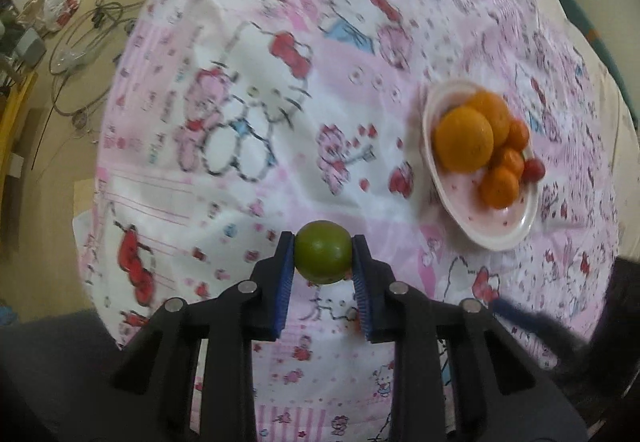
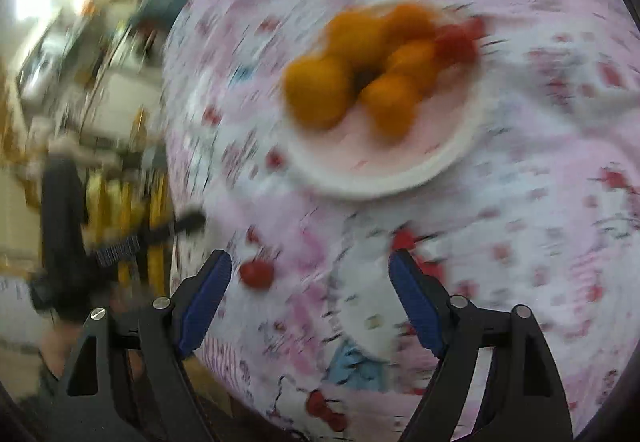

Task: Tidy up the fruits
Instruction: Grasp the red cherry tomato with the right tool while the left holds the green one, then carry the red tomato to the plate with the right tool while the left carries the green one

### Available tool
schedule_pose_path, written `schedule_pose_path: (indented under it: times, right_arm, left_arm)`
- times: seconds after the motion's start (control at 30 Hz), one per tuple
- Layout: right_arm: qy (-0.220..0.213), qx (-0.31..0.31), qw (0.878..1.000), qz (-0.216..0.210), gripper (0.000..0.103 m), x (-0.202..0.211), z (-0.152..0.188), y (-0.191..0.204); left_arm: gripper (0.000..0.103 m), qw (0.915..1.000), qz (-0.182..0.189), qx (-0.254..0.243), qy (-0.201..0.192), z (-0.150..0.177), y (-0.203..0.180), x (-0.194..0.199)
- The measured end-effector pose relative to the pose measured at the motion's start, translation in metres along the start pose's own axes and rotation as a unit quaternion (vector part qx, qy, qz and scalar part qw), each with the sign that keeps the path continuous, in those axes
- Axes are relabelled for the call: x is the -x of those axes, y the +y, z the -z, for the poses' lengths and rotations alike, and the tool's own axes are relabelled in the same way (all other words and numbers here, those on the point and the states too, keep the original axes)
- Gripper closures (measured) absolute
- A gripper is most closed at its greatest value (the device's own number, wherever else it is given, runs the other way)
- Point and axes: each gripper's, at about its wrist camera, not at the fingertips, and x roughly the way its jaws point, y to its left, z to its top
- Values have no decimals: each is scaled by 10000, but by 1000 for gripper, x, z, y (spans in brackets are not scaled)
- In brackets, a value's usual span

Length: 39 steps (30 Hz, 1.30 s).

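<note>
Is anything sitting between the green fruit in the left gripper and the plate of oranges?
Nothing visible does. The green fruit is clamped in the left gripper, and only bare patterned tablecloth lies between it and the plate. The near part of the plate is free; the oranges fill the far side.
</note>
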Motion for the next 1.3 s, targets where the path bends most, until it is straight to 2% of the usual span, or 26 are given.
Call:
schedule_pose_path:
  times: [0.1, 0.27, 0.3, 0.33, 0.37, 0.63, 0.77, 0.9, 1.0, 1.13, 1.3]
  right_arm:
    - [376, 615, 9972, 217, 45, -34, 8, 33]
    - [603, 1141, 9901, 555, 49, -75, 12, 59]
    - [647, 1216, 9888, 575, 54, -82, 12, 62]
    - [691, 1259, 9878, 598, 65, -87, 13, 63]
    - [691, 1281, 9872, 659, 69, -90, 13, 62]
    - [555, 1140, 9904, 559, 70, -70, 12, 50]
    - [363, 970, 9931, 559, 70, -33, 6, 34]
    - [30, 990, 9921, 773, 70, 15, -1, 17]
    - [-280, 844, 9921, 888, 70, 50, -14, -4]
    - [-635, 533, 9915, 1002, 70, 69, -30, -26]
    - [-745, -20, 9938, 823, 70, 68, -56, -58]
  left_arm:
    - [79, 9999, 13, 57, -111, 0, 11, 6]
    - [79, 9999, 20, 145, -90, 2, 24, 5]
    - [79, 9999, 23, 149, -81, 3, 25, 4]
    - [79, 9999, 21, 142, -77, 4, 25, 4]
    - [79, 9999, 19, 127, -84, 4, 25, 4]
    - [79, 9999, 43, 80, -114, 5, 20, 6]
    - [79, 9999, 79, -11, -120, 6, 10, 6]
    - [79, 9994, 247, -94, -231, 6, -2, 13]
    - [79, 9988, 294, -298, -247, 6, -19, 11]
    - [79, 9969, 517, -595, -15, 9, -47, 0]
    - [79, 9927, 580, -1056, 23, 6, -92, -10]
